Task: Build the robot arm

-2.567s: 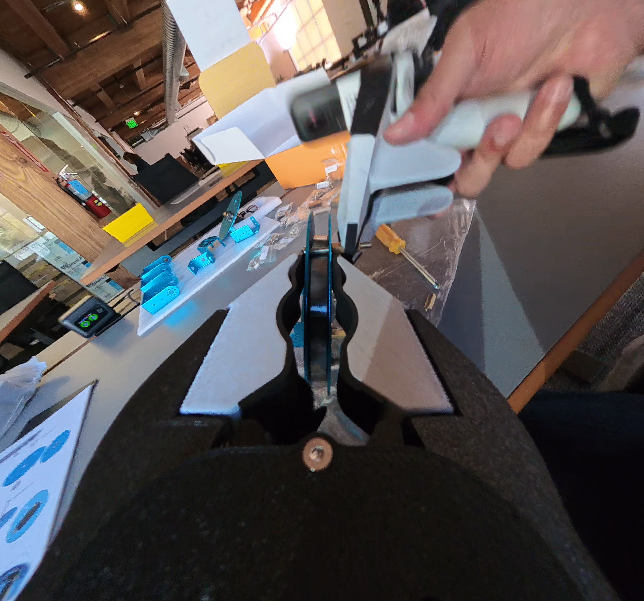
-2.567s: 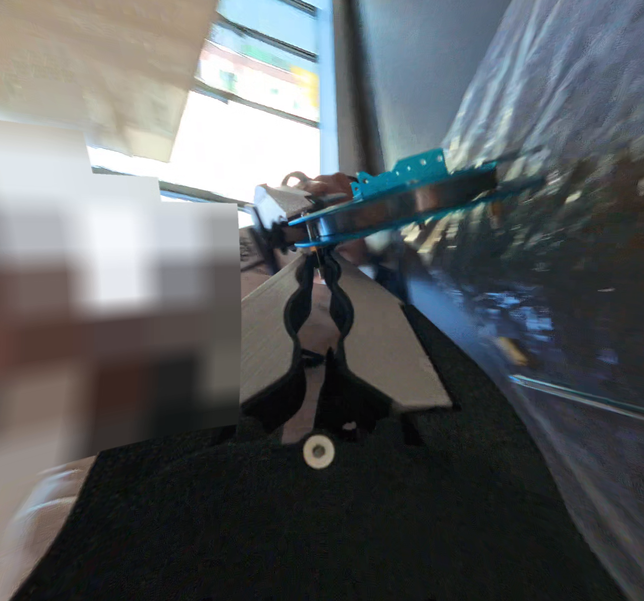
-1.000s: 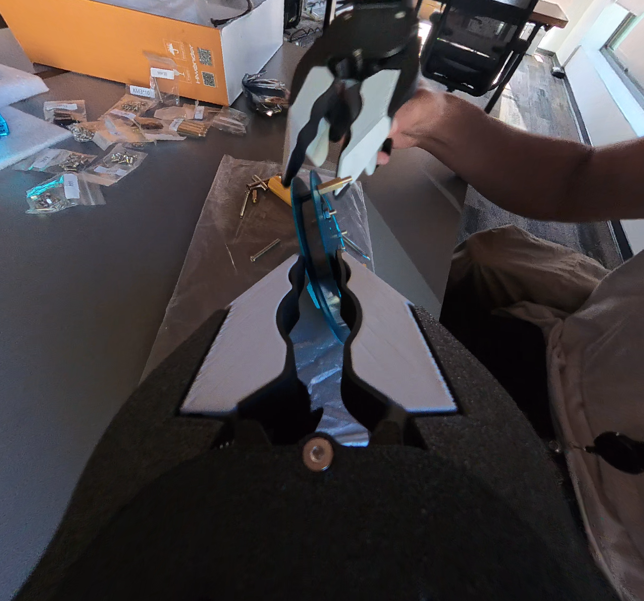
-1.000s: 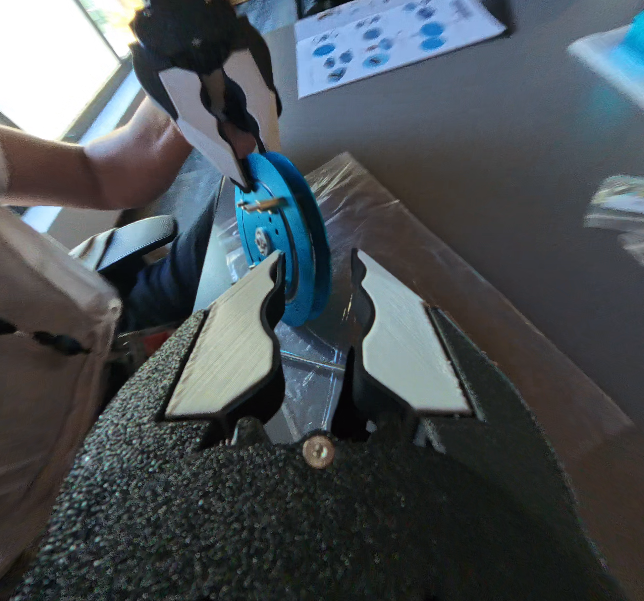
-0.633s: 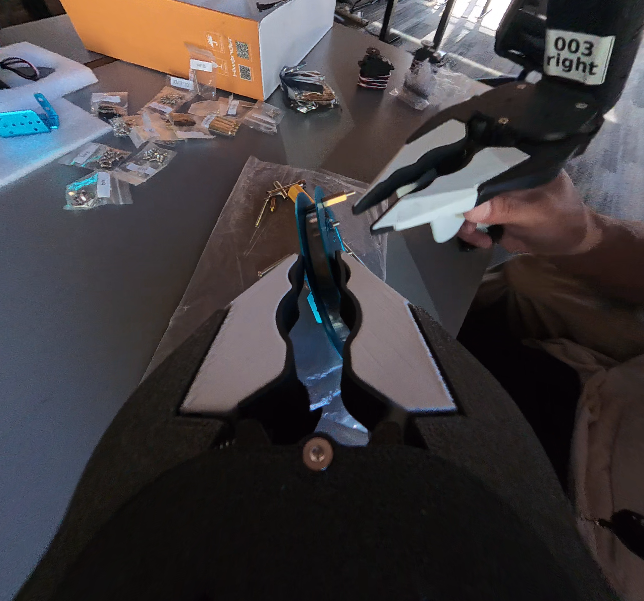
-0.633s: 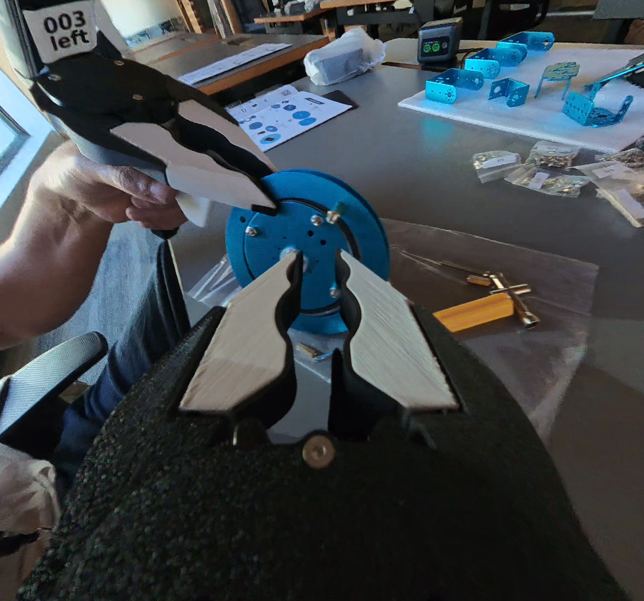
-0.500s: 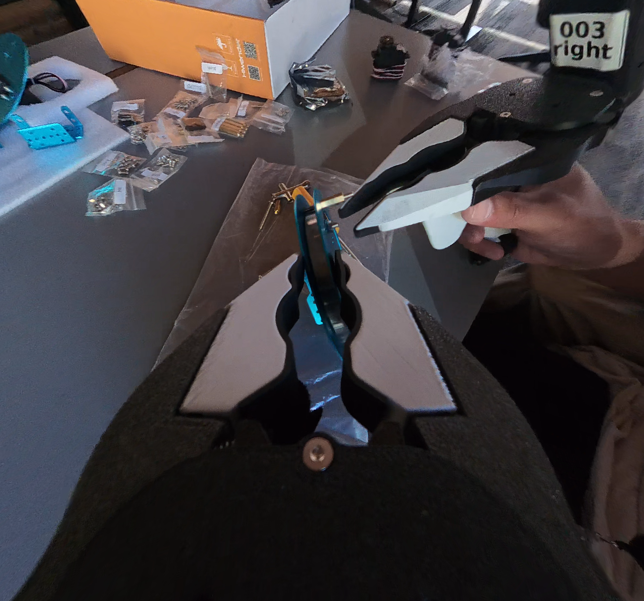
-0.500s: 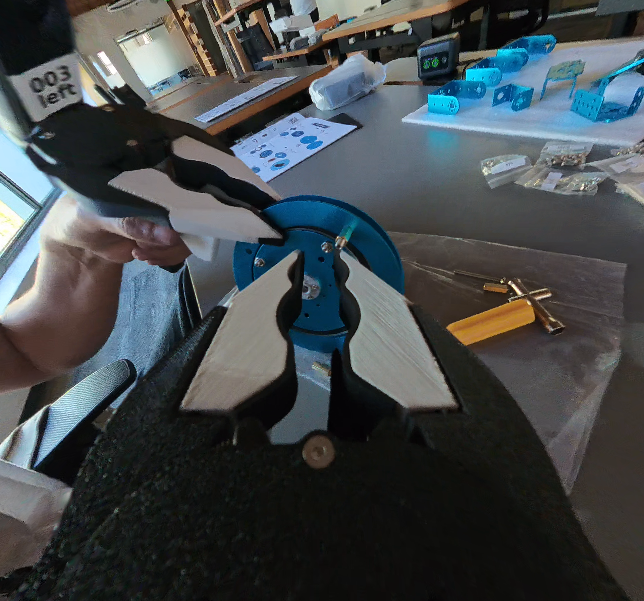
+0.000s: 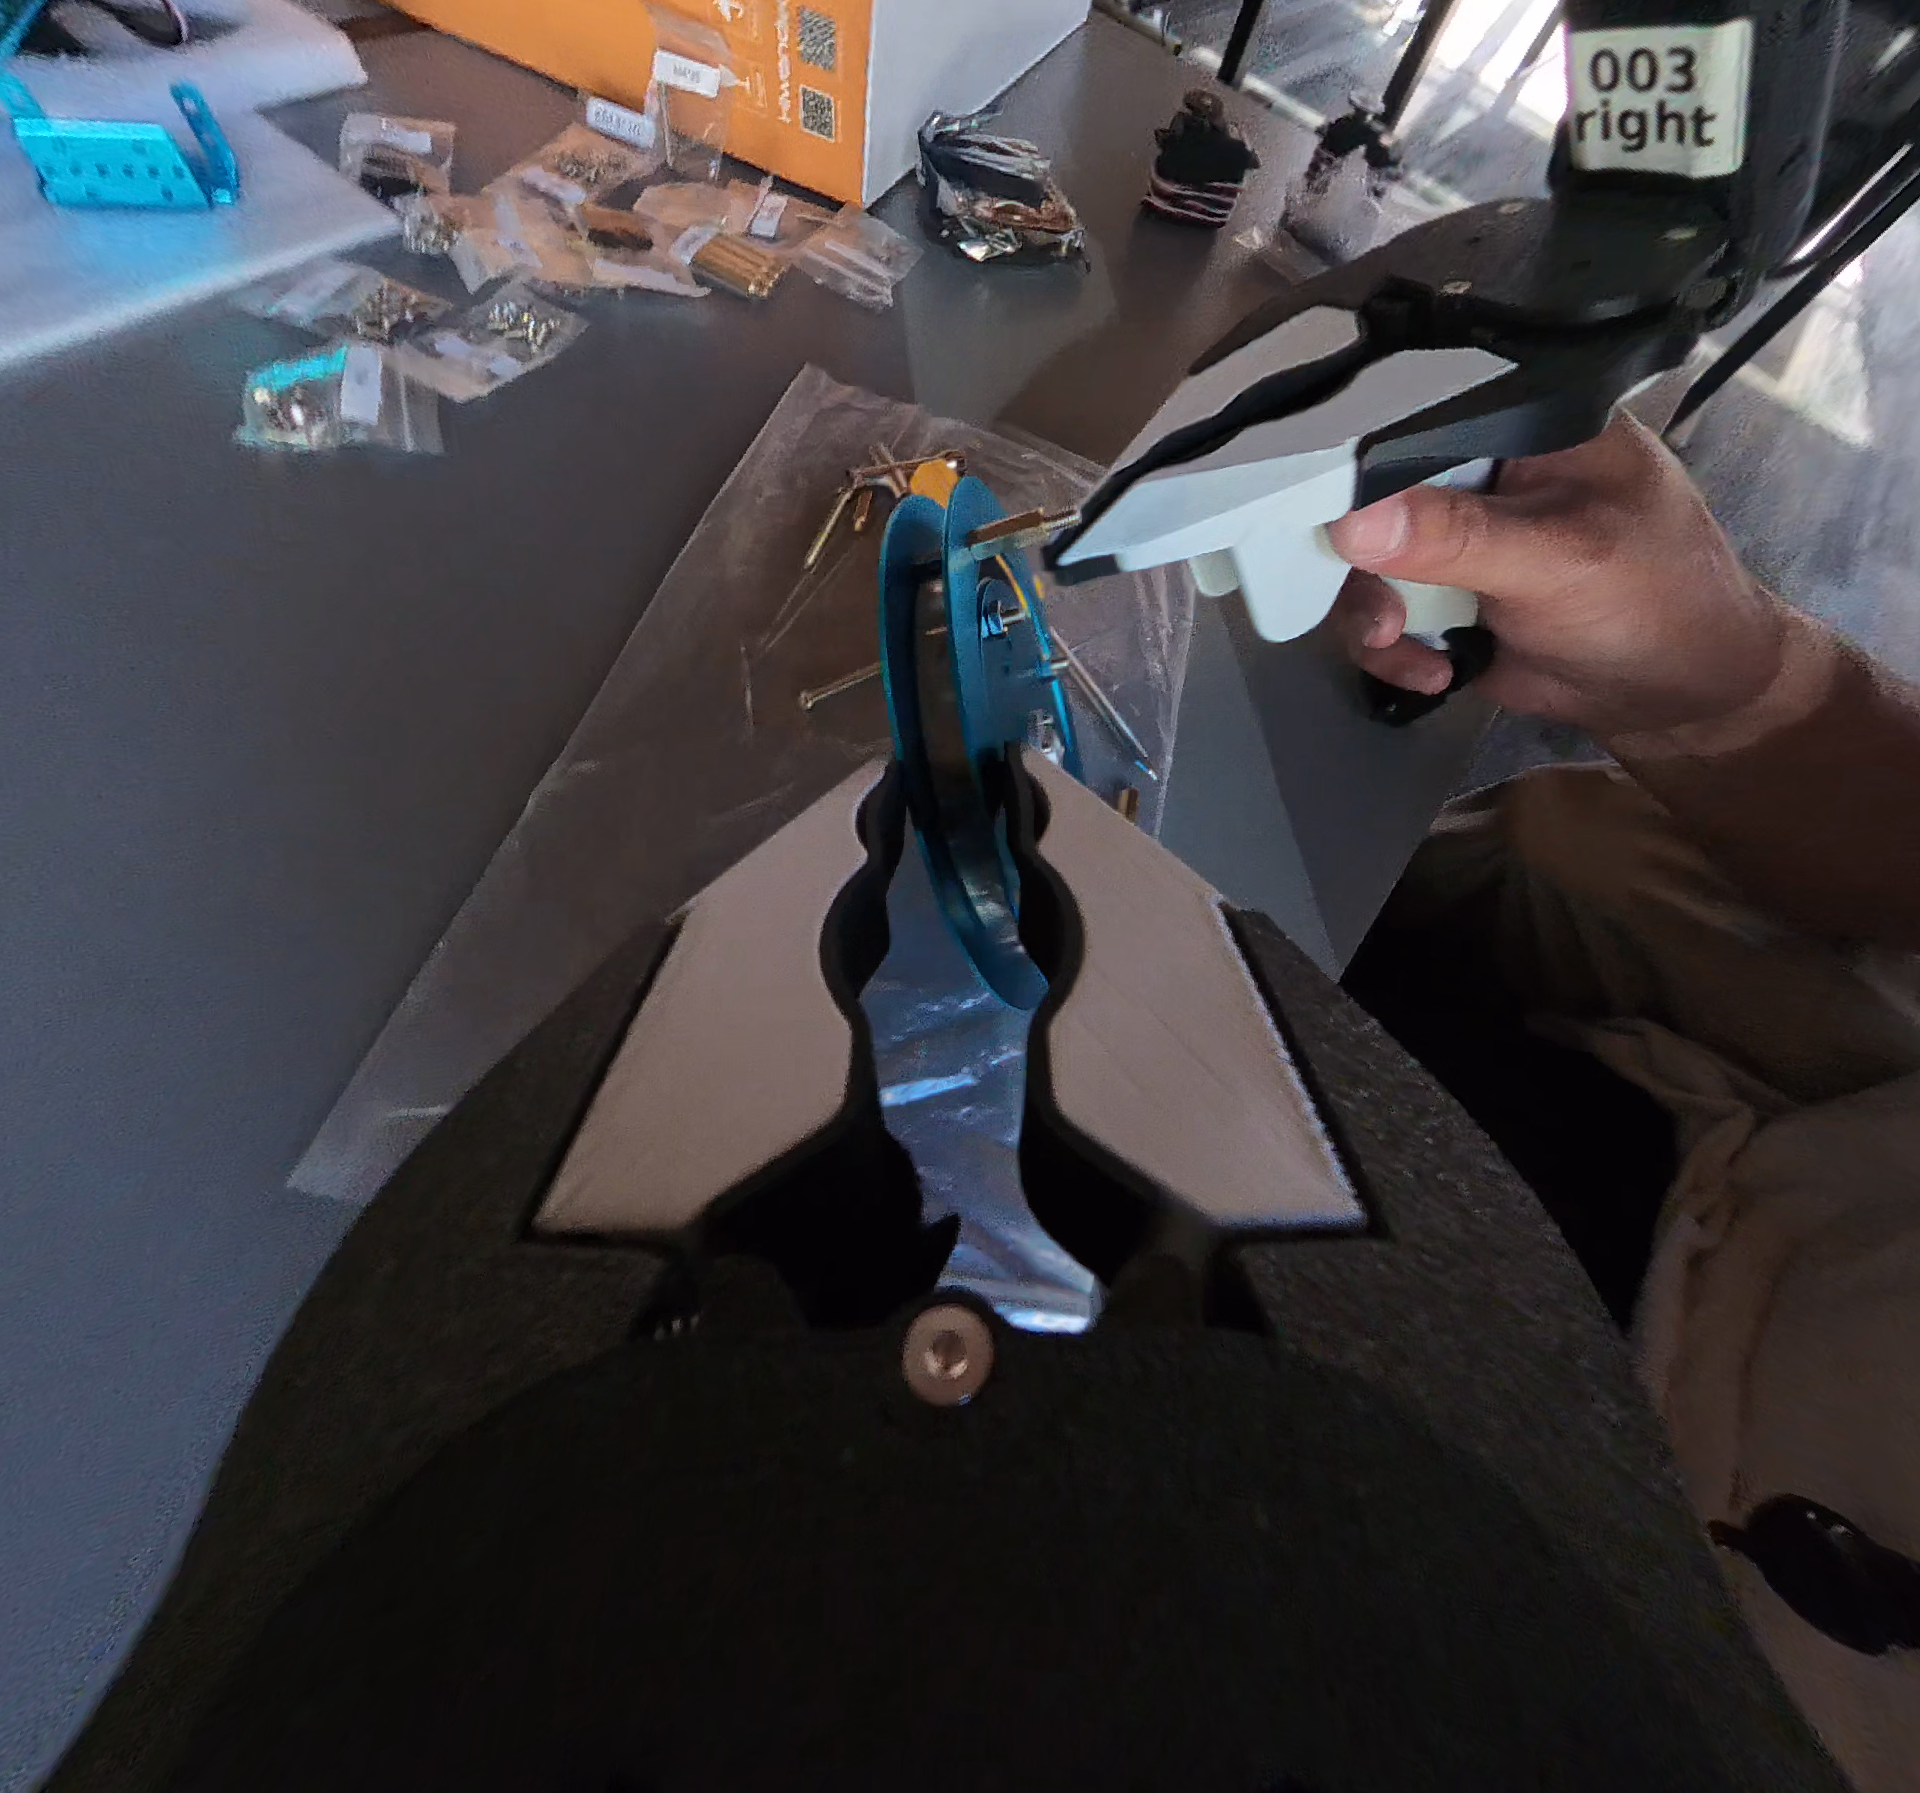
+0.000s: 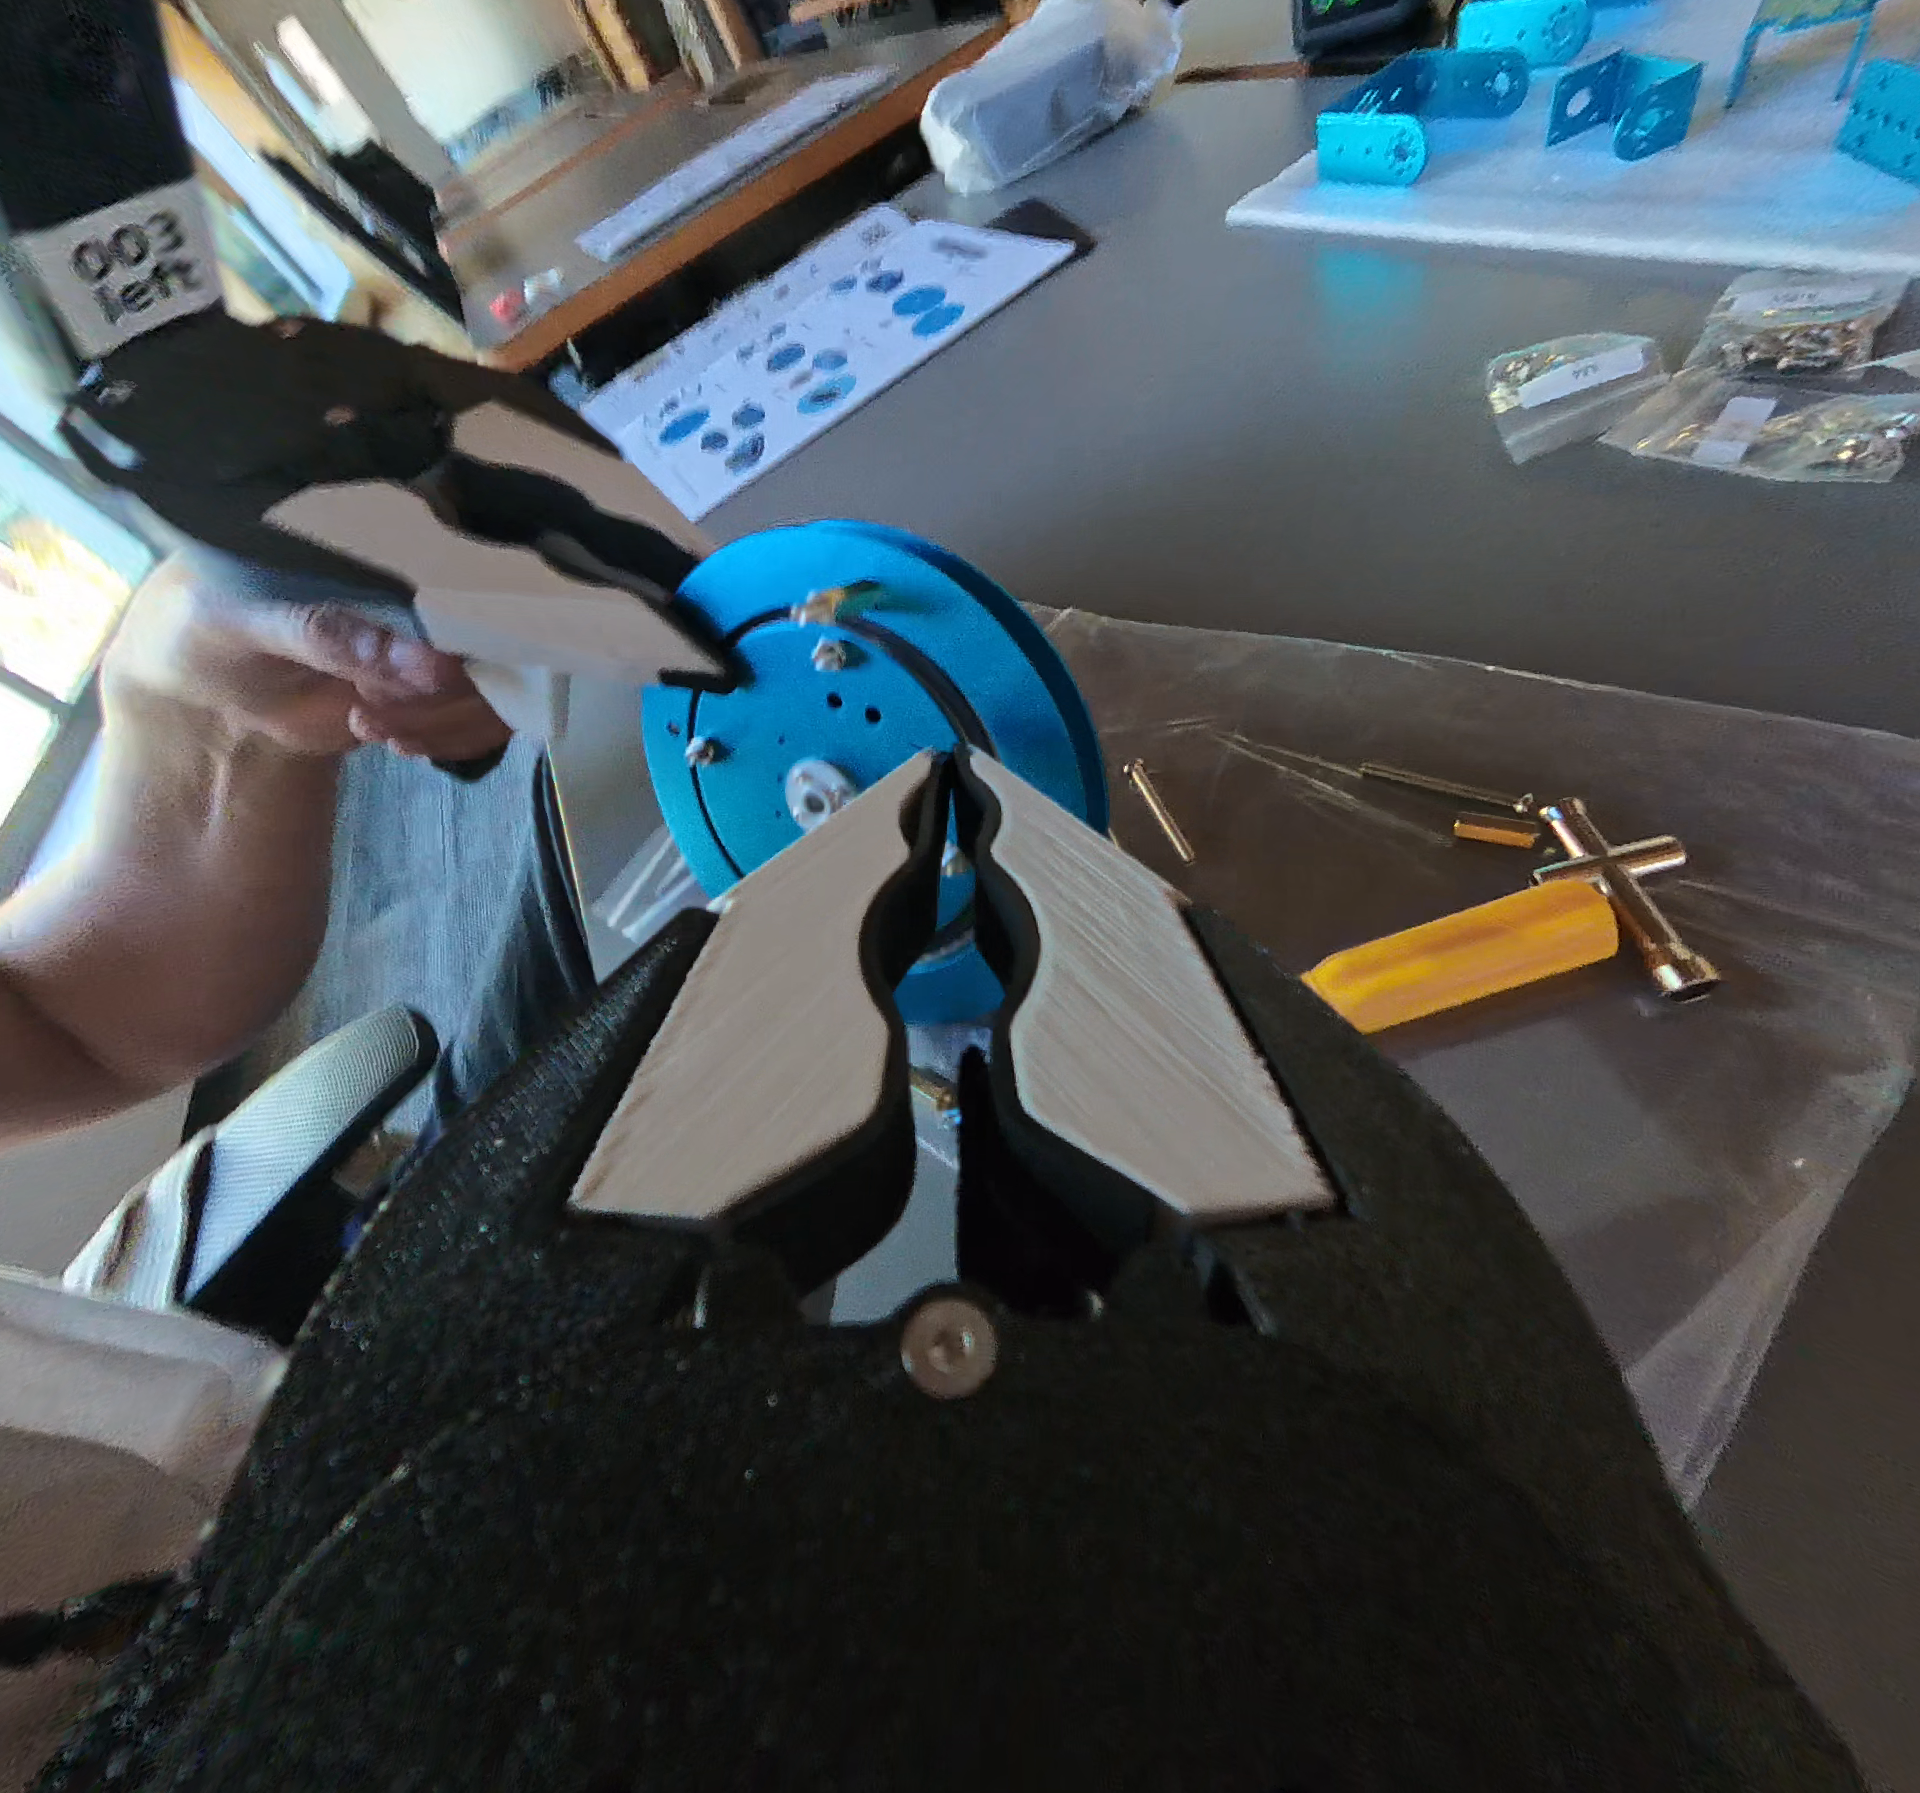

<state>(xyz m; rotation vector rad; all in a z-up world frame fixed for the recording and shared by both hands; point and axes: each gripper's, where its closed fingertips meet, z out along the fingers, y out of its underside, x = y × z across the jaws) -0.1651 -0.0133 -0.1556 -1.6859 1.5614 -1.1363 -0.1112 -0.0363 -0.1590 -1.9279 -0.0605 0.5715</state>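
Left hand-held gripper (image 9: pixel 954 777) clamped on the rim of a blue wheel assembly (image 9: pixel 961 694), held edge-on and upright above a clear plastic sheet (image 9: pixel 665 787) on the grey bench (image 9: pixel 260 652), likely to present its face to the other tool. Brass standoff (image 9: pixel 1018 530) jutting from the wheel toward 3 o'clock. Right hand-held gripper (image 9: pixel 1070 548) at 2 o'clock of the wheel, fingertips pinched nearly together just at the standoff's free end; whether actually gripping it, cannot tell. In the right wrist view, yellow-handled tool (image 10: pixel 1455 954) and cross wrench (image 10: pixel 1621 870) resting on the sheet at 3 o'clock, within easy reach.
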